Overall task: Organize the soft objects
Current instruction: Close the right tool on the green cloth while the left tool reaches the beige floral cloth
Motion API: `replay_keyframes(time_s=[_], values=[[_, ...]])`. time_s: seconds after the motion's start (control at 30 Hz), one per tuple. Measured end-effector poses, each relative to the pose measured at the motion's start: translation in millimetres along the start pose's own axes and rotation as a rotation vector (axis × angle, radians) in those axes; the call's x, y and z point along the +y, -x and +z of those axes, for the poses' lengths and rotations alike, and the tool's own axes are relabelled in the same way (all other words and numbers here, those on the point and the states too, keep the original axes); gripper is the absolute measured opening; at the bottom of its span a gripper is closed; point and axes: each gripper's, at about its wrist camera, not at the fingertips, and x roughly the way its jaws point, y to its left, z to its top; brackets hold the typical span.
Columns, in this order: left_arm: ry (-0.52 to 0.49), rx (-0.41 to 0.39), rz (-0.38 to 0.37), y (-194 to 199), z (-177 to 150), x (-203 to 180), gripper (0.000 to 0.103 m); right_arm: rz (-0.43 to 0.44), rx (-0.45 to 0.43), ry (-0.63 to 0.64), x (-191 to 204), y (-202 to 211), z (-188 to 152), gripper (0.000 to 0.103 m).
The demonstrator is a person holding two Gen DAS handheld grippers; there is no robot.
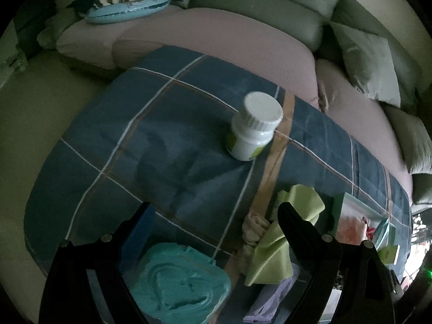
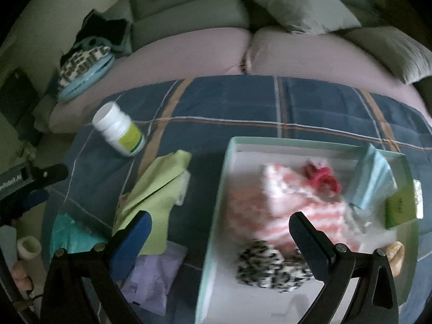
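Loose soft items beside the tray; both grippers open and empty above the blanket.

A green cloth (image 2: 154, 197) is heaped just off the left wall of the tray (image 2: 216, 216), overlapping a lilac piece (image 2: 156, 278) and near a teal cloth (image 1: 178, 283). A pink-striped knit (image 2: 286, 208) and a spotted plush (image 2: 267, 267) already lie in the tray. Risk judged: two overlapping cloths could be lifted together, or the upright white bottle (image 1: 253, 127), further toward the blanket's (image 1: 135, 135) far edge, could be toppled. The left gripper (image 1: 213, 216) is pitched steeply down over the teal cloth, jaws wide, nothing held. The right gripper (image 2: 221, 224) is angled down across the tray's left wall, jaws spread, nothing clamped.
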Motion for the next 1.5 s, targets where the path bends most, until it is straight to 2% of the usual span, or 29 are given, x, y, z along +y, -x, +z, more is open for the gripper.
replay_keyframes(time_s=[0.17, 0.33, 0.43, 0.53, 1.03, 1.2, 1.4, 1.47, 1.5], values=[[0.005, 0.033, -0.026, -11, -1, -4, 0.092, 0.074, 0.017, 0.0, 15, -12, 2, 0.103], [0.033, 0.072, -0.033, -25, 3, 0, 0.092, 0.076, 0.021, 0.04, 33, -24, 1, 0.099], [0.033, 0.082, -0.016, -32, 6, 1, 0.092, 0.101, 0.03, 0.037, 37, -30, 1, 0.098], [0.03, 0.092, 0.002, -38, 8, 1, 0.092, 0.118, 0.045, 0.038, 41, -37, 1, 0.092], [0.007, 0.172, 0.063, -67, 11, -1, 0.092, 0.147, 0.099, 0.036, 60, -69, 1, 0.086], [-0.003, 0.18, 0.061, -71, 13, -5, 0.092, 0.148, 0.112, 0.016, 62, -79, 1, 0.083], [-0.007, 0.182, 0.066, -74, 13, -6, 0.092, 0.134, 0.112, 0.024, 68, -85, -2, 0.073], [-0.008, 0.183, 0.069, -74, 12, -6, 0.092, 0.15, 0.114, 0.018, 67, -85, -2, 0.056], [-0.009, 0.182, 0.072, -74, 12, -6, 0.092, 0.16, 0.118, 0.01, 66, -87, -3, 0.053]])
